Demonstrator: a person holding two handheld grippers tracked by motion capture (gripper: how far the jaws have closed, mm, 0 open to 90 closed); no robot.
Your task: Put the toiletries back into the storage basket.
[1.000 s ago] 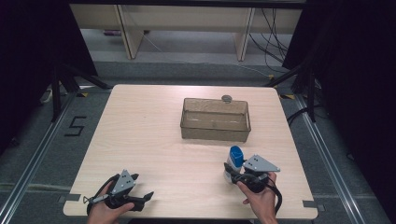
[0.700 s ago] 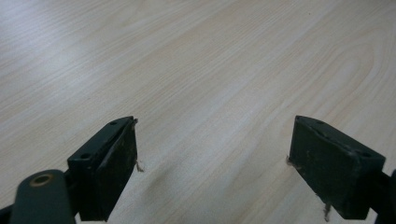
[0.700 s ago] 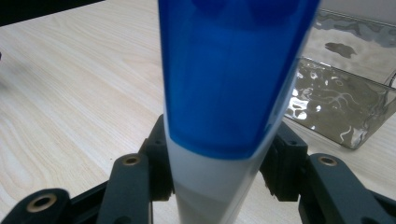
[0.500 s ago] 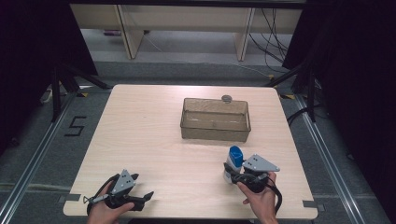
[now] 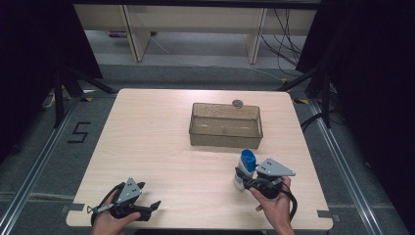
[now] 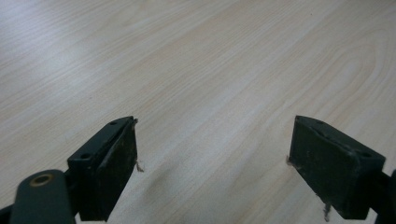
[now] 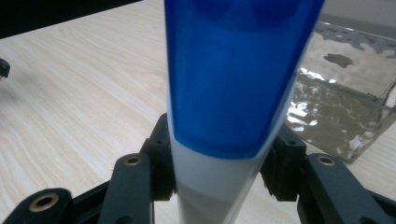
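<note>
I had the right gripper (image 5: 244,177) clamped on the upright white tube with the wide blue cap (image 5: 246,167), which stood near the table's right front, just short of the clear rectangular plastic bin (image 5: 225,138). The left gripper (image 5: 147,208) rested wide and empty at the near left. I judged the grasp made; next came a lift clear of the near wall.

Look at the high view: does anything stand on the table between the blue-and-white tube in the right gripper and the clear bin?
Nothing visible does. The right gripper is shut on the tube, and only bare table lies between it and the clear bin.
</note>
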